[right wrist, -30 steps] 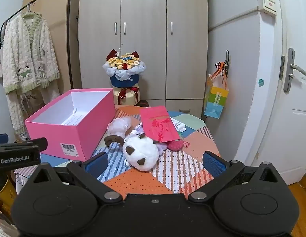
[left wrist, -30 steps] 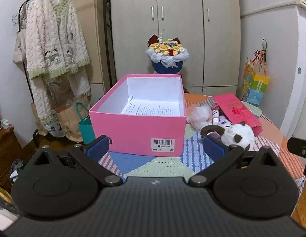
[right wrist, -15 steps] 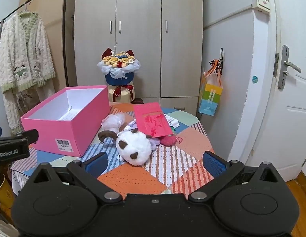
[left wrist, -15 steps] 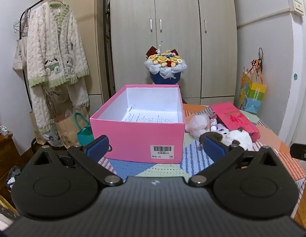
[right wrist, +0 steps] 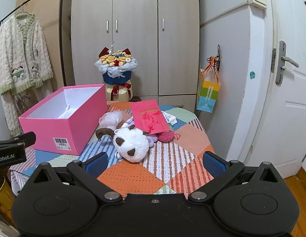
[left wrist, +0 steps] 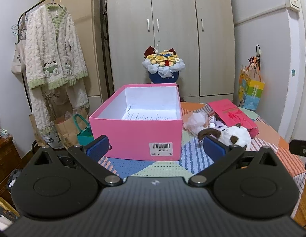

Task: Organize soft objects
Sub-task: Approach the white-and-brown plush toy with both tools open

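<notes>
While both claws gape empty, patchwork tablecloth (right wrist: 131, 175) under pink box (left wrist: 136, 136), wardrobe (right wrist: 135, 37) behind.

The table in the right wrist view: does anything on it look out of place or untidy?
Yes. The white plush toy lies on its side in a loose heap with a pink yarn ball and a red envelope leaning over them, beside the pink box, which holds only a paper sheet.

Even, soft indoor light, sharp focus; fisheye bending edges, corners perhaps darkened.
</notes>
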